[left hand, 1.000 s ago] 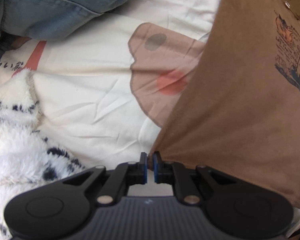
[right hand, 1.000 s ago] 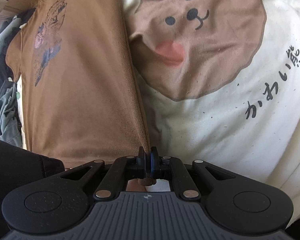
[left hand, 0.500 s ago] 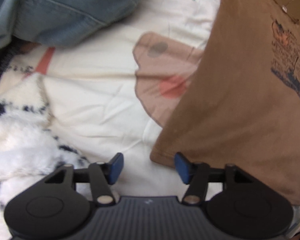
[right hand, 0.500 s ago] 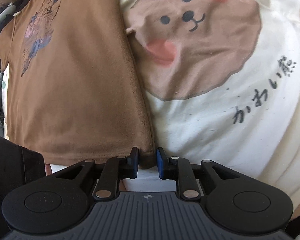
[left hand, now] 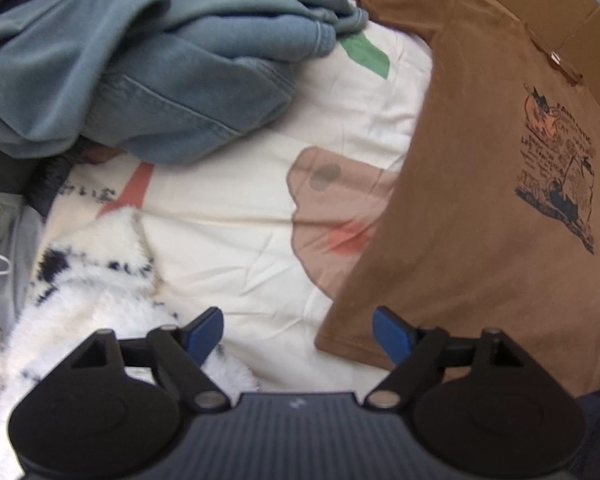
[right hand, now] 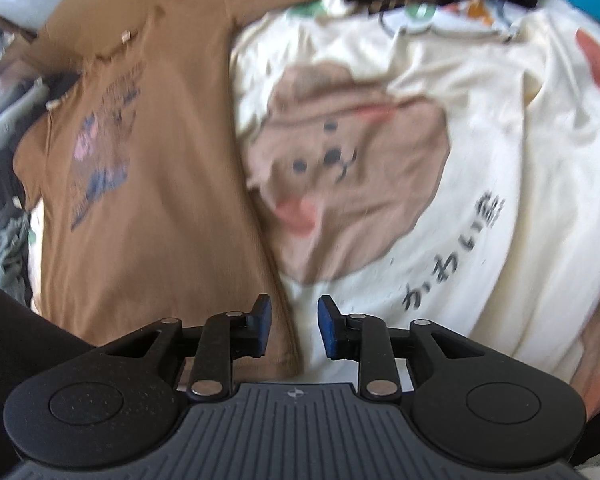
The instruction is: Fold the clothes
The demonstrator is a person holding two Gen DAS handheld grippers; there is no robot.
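A brown T-shirt (left hand: pixel 480 208) with a dark blue print lies flat on a cream bedcover (left hand: pixel 228 216) that bears a bear-face print. In the left wrist view its lower corner sits just ahead of my left gripper (left hand: pixel 298 332), whose jaws are opening wide with nothing between them. In the right wrist view the same brown T-shirt (right hand: pixel 168 200) fills the left half. My right gripper (right hand: pixel 294 326) hovers above the shirt's right hem corner. Its jaws are opening, and the pads press on no cloth.
A heap of blue denim and grey-blue clothes (left hand: pixel 148 60) lies at the back left. A fluffy white blanket with black spots (left hand: pixel 88 272) sits at the near left. A cardboard box (left hand: pixel 560 28) stands behind the shirt. A dark sleeve (right hand: pixel 16 332) shows at the lower left.
Both grippers let go of the shirt's bottom corners and opened, the left one much wider. Both rose away from the bed, so more of the shirt and cover shows.
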